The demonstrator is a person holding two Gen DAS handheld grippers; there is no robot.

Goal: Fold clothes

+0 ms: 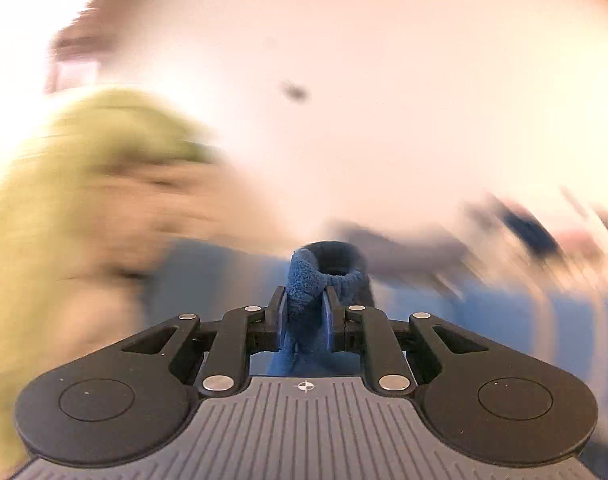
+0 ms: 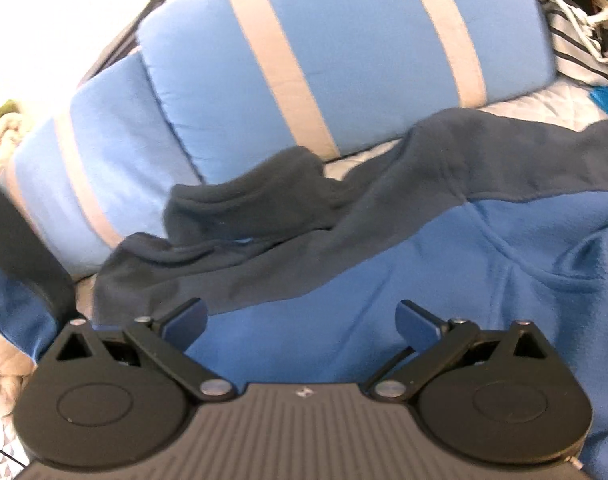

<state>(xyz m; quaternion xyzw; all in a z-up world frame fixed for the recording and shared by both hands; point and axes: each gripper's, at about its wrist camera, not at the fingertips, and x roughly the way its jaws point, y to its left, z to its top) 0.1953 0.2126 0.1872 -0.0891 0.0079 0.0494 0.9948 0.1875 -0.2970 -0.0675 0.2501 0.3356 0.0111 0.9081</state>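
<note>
In the left wrist view my left gripper (image 1: 304, 300) is shut on the blue fleece cuff (image 1: 324, 272) of a sleeve, whose round opening stands up between the fingers. That view is heavily blurred by motion. In the right wrist view a blue and dark navy fleece top (image 2: 404, 248) lies spread on the bed, its navy sleeve (image 2: 248, 204) bunched toward the left. My right gripper (image 2: 302, 320) is open and empty, hovering just above the blue body of the top.
A light blue pillow with beige stripes (image 2: 304, 60) lies behind the top, a second one (image 2: 104, 168) to its left. Striped clothing (image 2: 576, 40) sits far right. A blurred yellow-green shape (image 1: 64, 200) fills the left of the left wrist view.
</note>
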